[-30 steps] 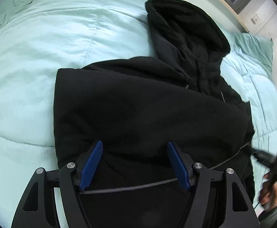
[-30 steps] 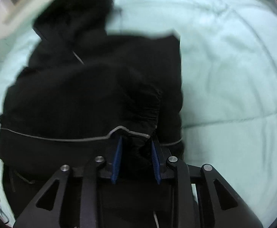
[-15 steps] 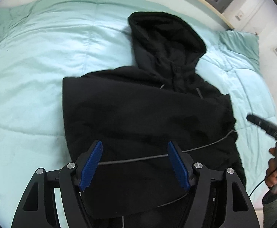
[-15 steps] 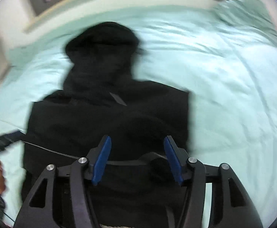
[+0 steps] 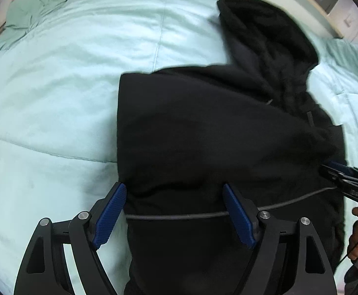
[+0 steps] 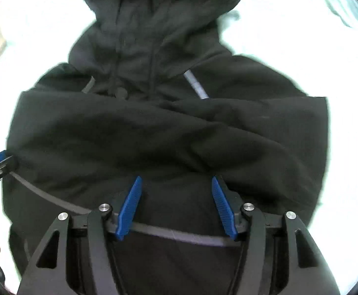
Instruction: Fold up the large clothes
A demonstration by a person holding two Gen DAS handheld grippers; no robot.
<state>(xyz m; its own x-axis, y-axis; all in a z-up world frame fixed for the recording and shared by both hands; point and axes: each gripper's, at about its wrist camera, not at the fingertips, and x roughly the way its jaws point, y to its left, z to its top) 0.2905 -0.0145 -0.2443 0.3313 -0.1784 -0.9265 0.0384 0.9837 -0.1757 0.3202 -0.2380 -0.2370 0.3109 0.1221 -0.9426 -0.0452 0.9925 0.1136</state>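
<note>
Holding both grippers wide open, we gripped nothing, because the black hooded jacket (image 5: 228, 132) lay flat on the green bed cover (image 5: 56, 98). Our left gripper (image 5: 176, 211) and right gripper (image 6: 176, 206) hung over its sides, near the gray stripe (image 6: 179, 237), ready to fold.

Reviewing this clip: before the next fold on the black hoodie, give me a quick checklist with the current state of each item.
1. Left gripper free of cloth: ok, jaws wide apart over the hoodie, nothing between them.
2. Right gripper free of cloth: ok, jaws apart above the hoodie's lower part.
3. Sleeves folded in across the body: ok, both lie crossed over the chest in the right wrist view.
4. Hood laid out flat beyond the body: ok, it extends away on the bed cover.
5. Bottom hem within reach: cannot tell, the lower edge is hidden behind the grippers.
6. Grippers apart from each other: ok, they sit at opposite sides of the hoodie.
</note>
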